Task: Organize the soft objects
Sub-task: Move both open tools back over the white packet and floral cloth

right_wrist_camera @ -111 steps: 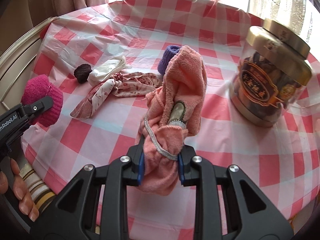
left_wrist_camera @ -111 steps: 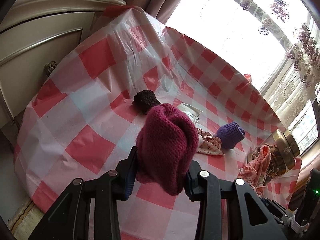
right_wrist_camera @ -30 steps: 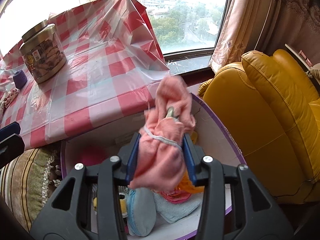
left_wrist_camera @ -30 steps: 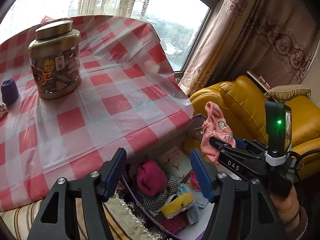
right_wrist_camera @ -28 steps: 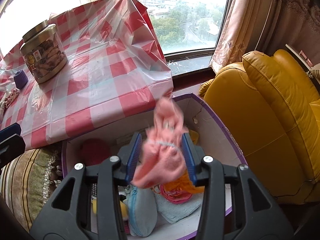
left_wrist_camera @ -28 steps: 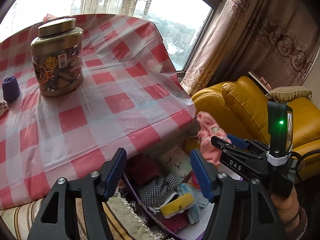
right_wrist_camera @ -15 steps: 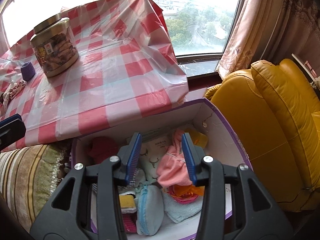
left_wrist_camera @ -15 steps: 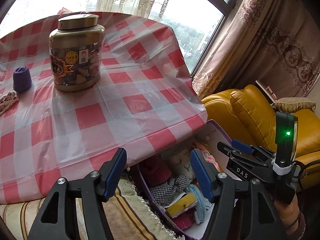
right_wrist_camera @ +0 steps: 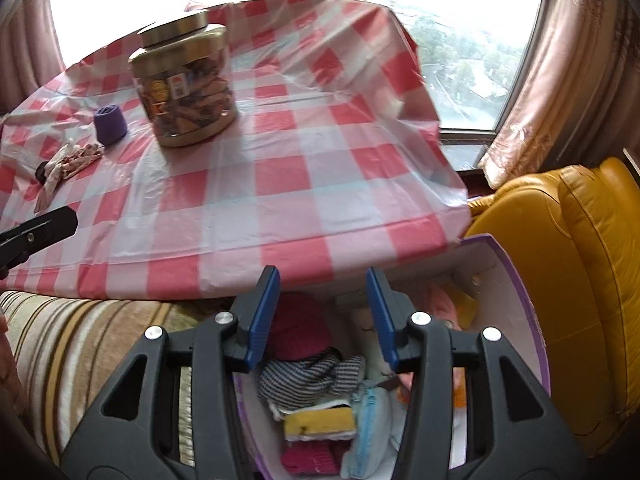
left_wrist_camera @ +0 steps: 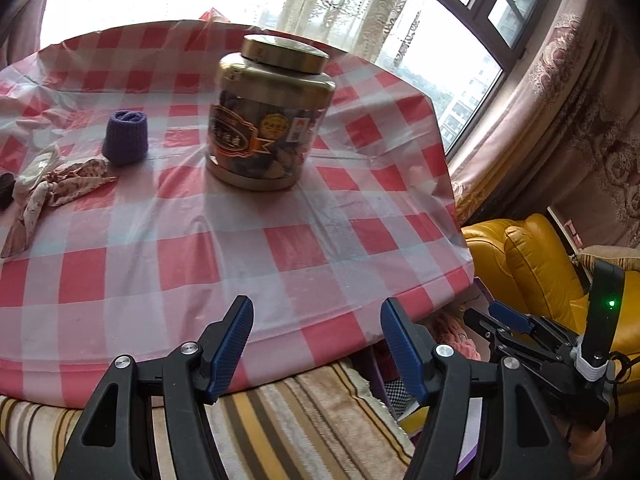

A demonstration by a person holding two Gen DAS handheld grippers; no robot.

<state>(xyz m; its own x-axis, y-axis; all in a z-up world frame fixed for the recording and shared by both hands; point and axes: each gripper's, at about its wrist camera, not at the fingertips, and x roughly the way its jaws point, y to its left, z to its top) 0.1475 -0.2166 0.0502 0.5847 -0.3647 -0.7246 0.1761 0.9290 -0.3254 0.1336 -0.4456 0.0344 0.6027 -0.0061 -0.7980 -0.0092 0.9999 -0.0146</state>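
On the far left of the checked tablecloth (left_wrist_camera: 280, 256), well apart from both tools, the remaining soft things are found: a purple knitted cup (left_wrist_camera: 125, 138), a floral cloth (left_wrist_camera: 60, 184) stretched beside it with its long axis running roughly left to right, and a dark knitted piece (left_wrist_camera: 6, 186) at the edge of view. Nothing is held by the left gripper (left_wrist_camera: 316, 344), whose jaws stand wide and empty over the near table edge. The right gripper (right_wrist_camera: 322, 312) is also empty, its jaws having just been opening, with nothing between them, above the purple-rimmed box (right_wrist_camera: 524, 304) of sorted items. The left gripper is judged the nearer, so a reach leftward across the table, past the gold-lidded jar (left_wrist_camera: 268, 116), is called for.
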